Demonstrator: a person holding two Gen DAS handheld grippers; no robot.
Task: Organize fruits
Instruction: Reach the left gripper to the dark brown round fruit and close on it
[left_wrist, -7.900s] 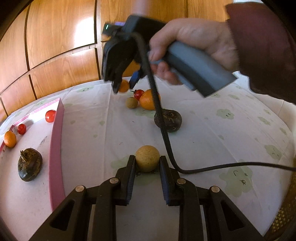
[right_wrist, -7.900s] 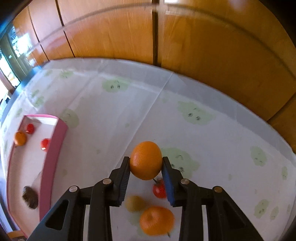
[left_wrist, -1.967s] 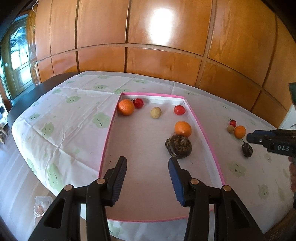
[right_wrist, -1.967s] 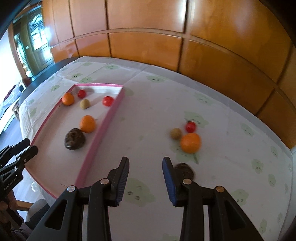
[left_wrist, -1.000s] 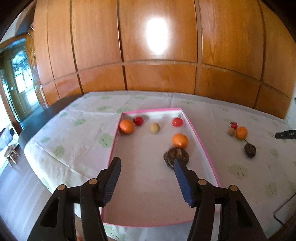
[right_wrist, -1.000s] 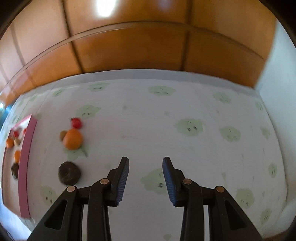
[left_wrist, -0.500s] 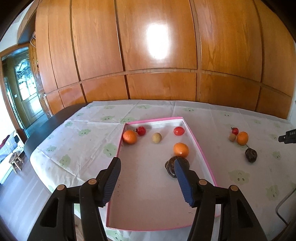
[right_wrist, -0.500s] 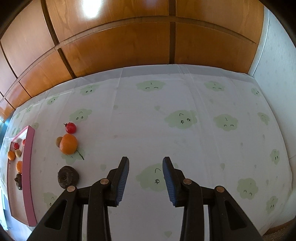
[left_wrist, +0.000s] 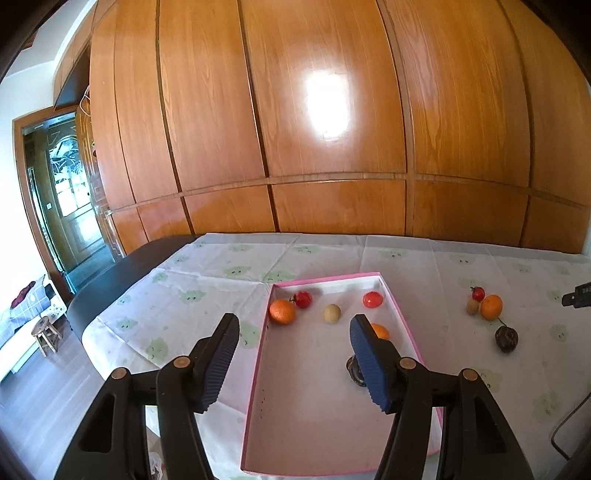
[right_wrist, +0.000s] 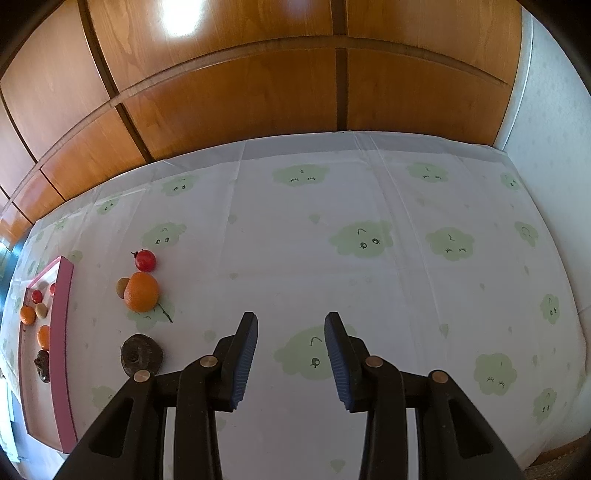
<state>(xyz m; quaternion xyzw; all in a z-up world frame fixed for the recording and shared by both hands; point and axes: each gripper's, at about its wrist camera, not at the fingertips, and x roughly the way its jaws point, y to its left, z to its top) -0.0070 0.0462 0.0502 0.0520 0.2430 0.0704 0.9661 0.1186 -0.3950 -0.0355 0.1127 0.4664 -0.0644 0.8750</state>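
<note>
Empty right claw (right_wrist: 290, 356) above tablecloth (right_wrist: 369, 266)

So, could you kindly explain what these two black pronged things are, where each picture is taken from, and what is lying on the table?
Each picture comes from a fisheye camera mounted on a hand-held two-finger gripper, looking forward along its fingers; a person holds one in each hand. One view shows the left gripper, above a pink-edged tray. The other shows the right gripper, over the cloud-print tablecloth. Both are open and hold nothing. The tray holds two oranges, two red tomatoes, a pale round fruit and a dark wrinkled fruit. Loose on the cloth lie an orange, a tomato, a small tan fruit and a dark brown fruit.
</note>
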